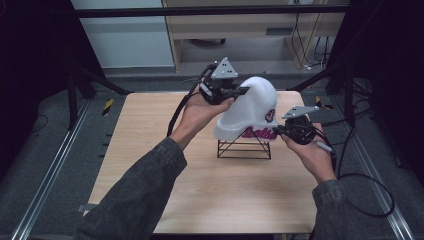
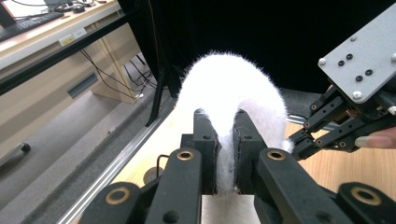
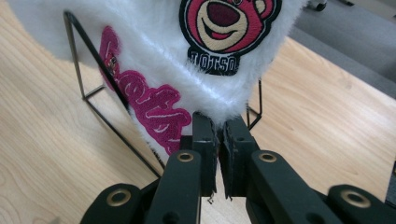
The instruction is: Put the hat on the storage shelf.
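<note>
I saw a white fuzzy hat held above a black wire stand near mid-table; from the high view the hat sat over the stand's top, but I couldn't tell whether it rested on the wire or hung clear of it.

Left gripper was at the hat's far upper edge, hand under it; in the left gripper view its fingers were clamped on a fold of white fur, fabric pinched between both pads; the right gripper showed at the right of that view, its tip touching the fur, grey plate above it.

Right gripper was at the hat's lower right rim, hand behind it; in the right gripper view its fingers were clenched on the hat's bottom edge, thin slit between the pads, fur caught at the tips.

That view also gave me a round bear patch on the hat, lettering beneath it, and pink script embroidery running along the rim; stand wires passed beside and behind the rim; light wood table below.

Cables trailed off both grippers; dark sleeves came in from the bottom of the high view.
</note>
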`<state>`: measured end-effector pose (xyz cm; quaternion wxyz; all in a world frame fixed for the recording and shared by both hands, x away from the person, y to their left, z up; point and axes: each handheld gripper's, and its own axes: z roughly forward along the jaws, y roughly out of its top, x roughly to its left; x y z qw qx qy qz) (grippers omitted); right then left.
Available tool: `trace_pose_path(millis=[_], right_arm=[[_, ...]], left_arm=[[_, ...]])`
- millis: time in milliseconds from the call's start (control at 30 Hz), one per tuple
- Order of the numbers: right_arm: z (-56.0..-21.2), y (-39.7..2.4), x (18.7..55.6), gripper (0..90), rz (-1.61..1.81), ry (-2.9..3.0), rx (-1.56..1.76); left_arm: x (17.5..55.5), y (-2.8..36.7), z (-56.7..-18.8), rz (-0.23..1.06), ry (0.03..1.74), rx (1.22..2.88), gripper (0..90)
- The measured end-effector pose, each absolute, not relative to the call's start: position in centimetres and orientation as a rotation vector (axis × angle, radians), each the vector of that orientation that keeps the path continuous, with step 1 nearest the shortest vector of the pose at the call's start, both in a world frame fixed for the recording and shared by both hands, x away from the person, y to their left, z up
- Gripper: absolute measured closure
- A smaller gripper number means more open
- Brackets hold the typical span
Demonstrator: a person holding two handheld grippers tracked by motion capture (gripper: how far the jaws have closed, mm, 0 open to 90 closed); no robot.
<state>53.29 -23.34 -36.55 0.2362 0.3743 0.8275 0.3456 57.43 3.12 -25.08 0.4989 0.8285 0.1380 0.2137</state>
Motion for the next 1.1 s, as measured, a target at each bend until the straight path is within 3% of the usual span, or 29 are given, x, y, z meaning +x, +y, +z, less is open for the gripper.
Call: trace_pose_path(millis=[533,1100], right_arm=[[-39.8,-23.5,53.7,85.5,0.873,2.319,1.067],[-41.5,-23.4,53.8,85.1,0.847,2.338,1.079]], left_arm=[[57.8,3.5,-28.6,0.478,0.358,2.074,82.7],[57.9,3.7,-30.0,0.463,0.367,2.107,82.7]])
